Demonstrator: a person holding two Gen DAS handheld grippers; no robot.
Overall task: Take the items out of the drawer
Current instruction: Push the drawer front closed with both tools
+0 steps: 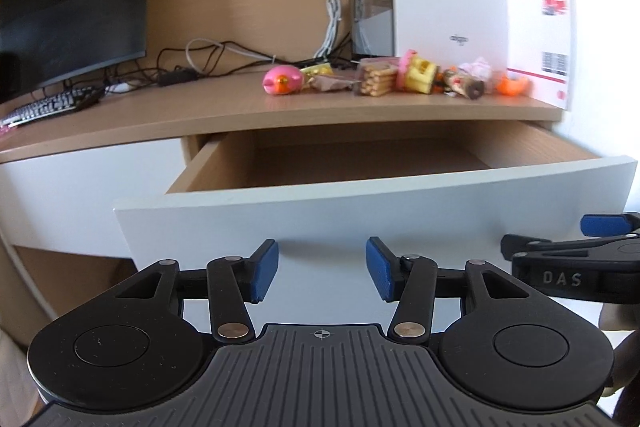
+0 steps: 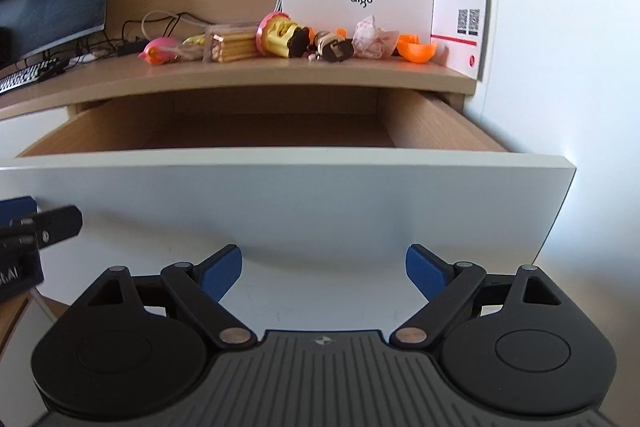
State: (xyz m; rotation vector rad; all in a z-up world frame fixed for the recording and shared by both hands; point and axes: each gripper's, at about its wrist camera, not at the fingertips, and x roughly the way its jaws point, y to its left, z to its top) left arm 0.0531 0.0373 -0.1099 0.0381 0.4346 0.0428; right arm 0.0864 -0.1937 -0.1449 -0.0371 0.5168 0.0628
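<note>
With the drawer (image 1: 360, 163) pulled open below the desk (image 1: 200, 111), both hand-held grippers, left (image 1: 322, 273) and right (image 2: 324, 273), hang wide and empty before its white front; no items show inside.

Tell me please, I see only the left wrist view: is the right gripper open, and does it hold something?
Observer: The right gripper is open and holds nothing; it faces the white drawer front.
Operator: Is anything along the drawer's right inner wall?
Observer: The right wall shows bare; the floor behind the front is hidden.
Operator: The orange thing on the desk is blurred for me.
Observer: It is a hollow orange half-shell, beside a crumpled wrapper.
</note>
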